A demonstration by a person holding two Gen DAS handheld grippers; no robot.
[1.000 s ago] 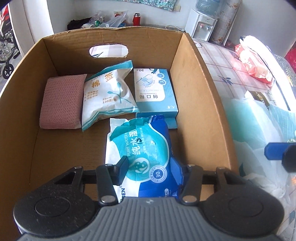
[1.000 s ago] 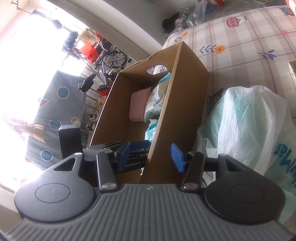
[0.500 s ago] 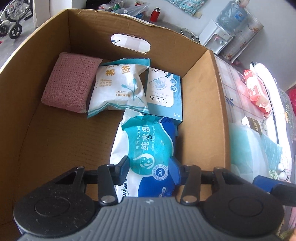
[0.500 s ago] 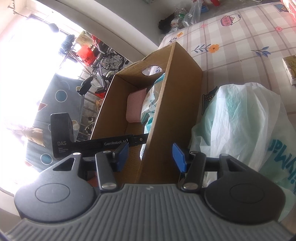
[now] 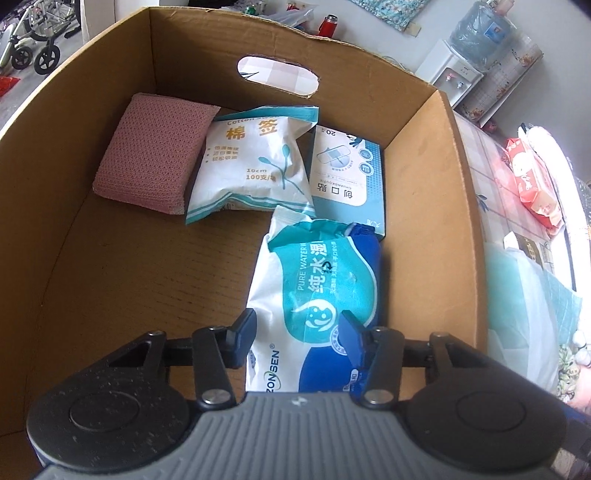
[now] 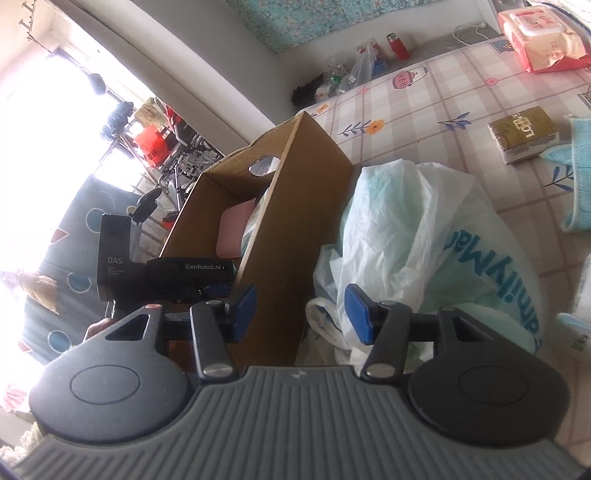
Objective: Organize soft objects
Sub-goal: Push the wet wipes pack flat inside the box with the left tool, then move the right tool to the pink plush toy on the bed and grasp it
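Observation:
An open cardboard box (image 5: 458,166) holds a pink knitted cloth (image 5: 147,158), a white cotton-swab bag (image 5: 255,166), a blue plaster box (image 5: 347,173) and a blue-and-white wet-wipe pack (image 5: 325,280). The pack lies flat on the box floor. My left gripper (image 5: 297,332) hangs over the pack's near end, jaws partly apart, pads not pressing it. My right gripper (image 6: 299,314) is open and empty outside the box (image 6: 291,229), beside a white plastic bag (image 6: 413,236). In the right wrist view the left gripper's body (image 6: 166,273) reaches over the box's near end.
On the checked tablecloth to the right lie a red wipe pack (image 6: 539,33), a brown tissue pack (image 6: 524,133) and a teal cloth (image 6: 580,184). The left half of the box floor (image 5: 147,277) is bare. A window and bicycles stand beyond the box.
The left gripper rolled over the box while the wipe pack stayed on the floor. The right gripper drew away to the right, so more of the bag and tabletop shows.

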